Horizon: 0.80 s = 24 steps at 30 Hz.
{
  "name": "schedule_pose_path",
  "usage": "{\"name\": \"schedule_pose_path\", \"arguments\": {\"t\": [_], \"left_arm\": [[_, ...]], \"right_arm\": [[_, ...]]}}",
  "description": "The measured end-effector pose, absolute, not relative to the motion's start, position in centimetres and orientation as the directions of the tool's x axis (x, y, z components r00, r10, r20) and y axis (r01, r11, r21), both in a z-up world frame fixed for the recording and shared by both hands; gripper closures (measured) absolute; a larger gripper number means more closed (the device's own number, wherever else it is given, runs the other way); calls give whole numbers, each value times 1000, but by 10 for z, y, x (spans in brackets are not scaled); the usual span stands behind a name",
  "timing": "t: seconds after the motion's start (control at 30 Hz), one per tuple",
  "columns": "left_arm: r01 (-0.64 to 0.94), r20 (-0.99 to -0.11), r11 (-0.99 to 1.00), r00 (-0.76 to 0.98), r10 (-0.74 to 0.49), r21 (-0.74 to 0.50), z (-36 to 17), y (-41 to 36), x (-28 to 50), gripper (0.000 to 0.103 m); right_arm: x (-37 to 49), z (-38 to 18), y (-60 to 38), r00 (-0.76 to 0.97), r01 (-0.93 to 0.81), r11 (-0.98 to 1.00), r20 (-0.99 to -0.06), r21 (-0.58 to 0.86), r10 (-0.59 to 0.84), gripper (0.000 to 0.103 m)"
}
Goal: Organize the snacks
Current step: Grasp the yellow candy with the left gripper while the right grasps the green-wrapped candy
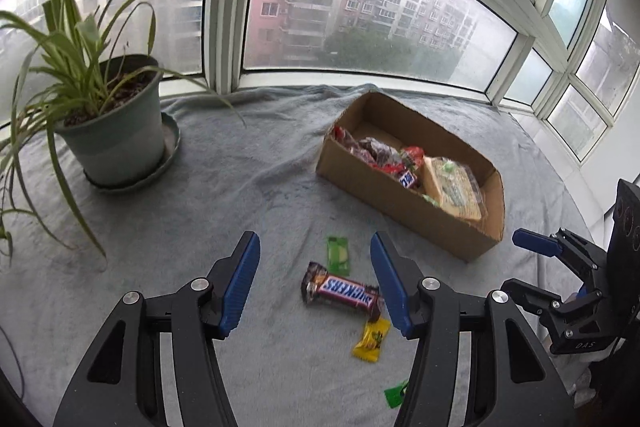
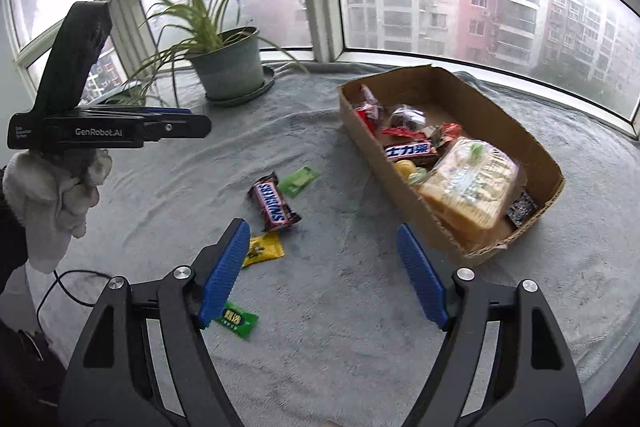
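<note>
A Snickers bar [image 1: 344, 291] lies on the grey blanket, also in the right wrist view [image 2: 273, 203]. Beside it lie a light green packet [image 1: 338, 254] [image 2: 298, 180], a yellow packet [image 1: 371, 340] [image 2: 263, 249] and a dark green packet [image 1: 396, 393] [image 2: 236, 319]. A cardboard box [image 1: 404, 203] [image 2: 380, 163] holds several snacks, among them a large yellow cracker pack [image 2: 472, 183]. My left gripper [image 1: 316, 281] is open and empty above the Snickers bar. My right gripper [image 2: 322, 277] is open and empty above bare blanket, in front of the box.
A potted spider plant [image 1: 108, 123] [image 2: 228, 63] stands at the back left on a saucer. Windows run along the far edge. My right gripper shows at the right of the left wrist view [image 1: 560, 267]. A gloved hand holds the left gripper body [image 2: 108, 131].
</note>
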<state>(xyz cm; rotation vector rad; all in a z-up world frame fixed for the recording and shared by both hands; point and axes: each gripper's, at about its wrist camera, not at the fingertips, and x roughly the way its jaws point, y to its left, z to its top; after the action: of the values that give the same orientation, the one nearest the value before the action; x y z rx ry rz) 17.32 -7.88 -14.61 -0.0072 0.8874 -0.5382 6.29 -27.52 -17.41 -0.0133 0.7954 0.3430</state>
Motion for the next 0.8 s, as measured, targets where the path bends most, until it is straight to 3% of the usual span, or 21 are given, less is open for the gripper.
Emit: {"name": "schedule_pose_path", "arguments": {"t": [0.13, 0.3, 0.53, 0.6, 0.77, 0.8], "left_arm": [[465, -759, 855, 465, -456, -229, -167, -78, 152, 47], [498, -769, 833, 426, -477, -241, -182, -82, 132, 61], [553, -796, 801, 368, -481, -229, -203, -96, 119, 70], [566, -802, 793, 353, -482, -228, -208, -100, 117, 70], [599, -820, 775, 329, -469, -203, -217, -113, 116, 70], [604, -823, 771, 324, -467, -200, -219, -115, 117, 70]], "right_arm": [[53, -188, -251, 575, -394, 916, -758, 73, 308, 24], [43, -203, -234, 520, -468, 882, -789, 59, 328, 24], [44, -221, -223, 433, -548, 833, -824, 82, 366, 25], [45, -226, -220, 399, -578, 811, -834, 94, 381, 34], [47, -235, -207, 370, -639, 768, -856, 48, 362, 36], [47, -236, -205, 362, -650, 759, -859, 46, 362, 42]]}}
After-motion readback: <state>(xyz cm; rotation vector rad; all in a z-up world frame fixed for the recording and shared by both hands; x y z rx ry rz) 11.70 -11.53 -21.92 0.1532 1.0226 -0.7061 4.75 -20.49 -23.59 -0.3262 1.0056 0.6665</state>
